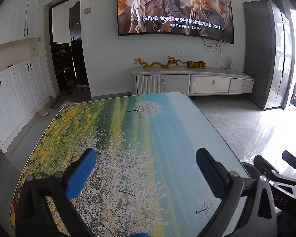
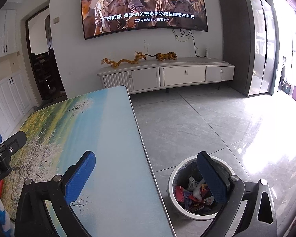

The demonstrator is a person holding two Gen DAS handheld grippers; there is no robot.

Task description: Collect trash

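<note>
Left wrist view: left gripper (image 1: 146, 169), black frame, blue-padded fingers (image 1: 80, 175) spread wide apart, nothing between them; held level above the near half of the table (image 1: 128, 130), pointing toward the far wall. Part of the right gripper's black frame shows at the lower right edge of this view.

Right wrist view: right gripper (image 2: 146, 173), same build, fingers (image 2: 79, 177) likewise wide apart and holding nothing. It straddles the table's right edge: left finger over the tabletop, right finger over the bin.

Trash bin (image 2: 174, 195): round, pale rim, dark liner, standing on the grey tiled floor (image 2: 197, 122) just beside the table's right edge. Contents: crumpled wrappers (image 2: 189, 195) in red, white, blue and purple, piled in the bottom; part hidden behind the right finger.

Table: rounded corners, printed top showing blossoming trees, yellow flowers and blue sky.

Background: wall-mounted television (image 2: 144, 7) switched on, white low cabinet (image 2: 167, 75) beneath it carrying golden dragon figurines (image 2: 124, 60).
</note>
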